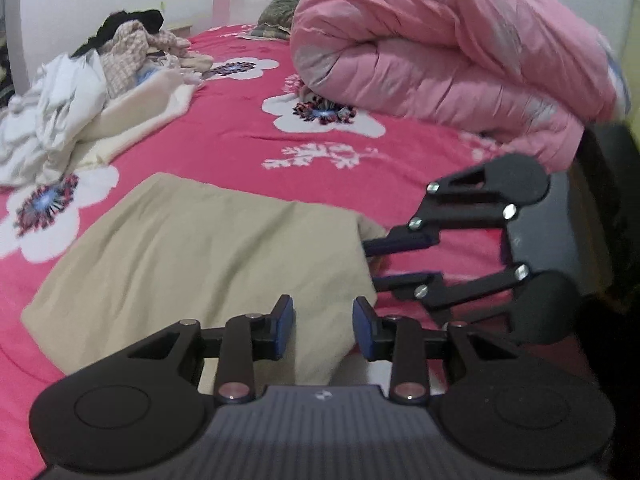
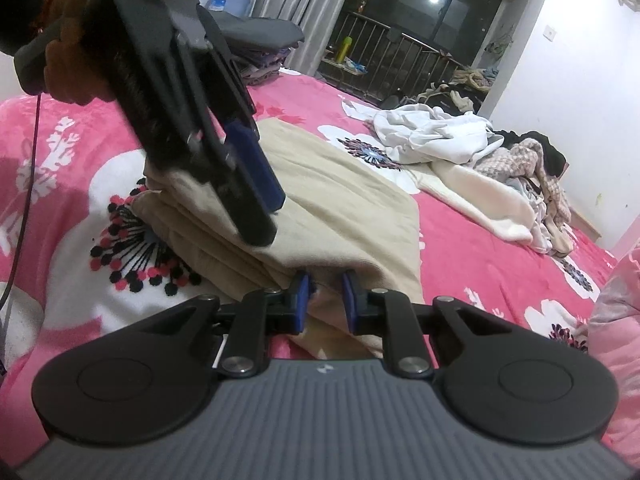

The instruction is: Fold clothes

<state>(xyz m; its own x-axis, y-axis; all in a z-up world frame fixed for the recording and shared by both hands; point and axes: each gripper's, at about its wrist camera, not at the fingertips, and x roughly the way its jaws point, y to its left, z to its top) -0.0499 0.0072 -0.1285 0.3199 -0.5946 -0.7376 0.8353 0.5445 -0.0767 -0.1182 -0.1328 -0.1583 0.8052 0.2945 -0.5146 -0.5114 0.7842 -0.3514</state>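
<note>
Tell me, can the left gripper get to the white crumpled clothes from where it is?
Probably yes. The left gripper hovers open over the folded beige cloth, and only bare pink flowered bedsheet lies between it and the white crumpled clothes, though it's a stretch across.

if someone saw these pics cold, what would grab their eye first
Probably the hot pink bedsheet with big white flowers, filling both views. On it near the cameras lies a beige folded garment, with the right gripper at its near edge and the left gripper open over it. Behind are a rolled pink quilt and a pile of unfolded clothes.
</note>
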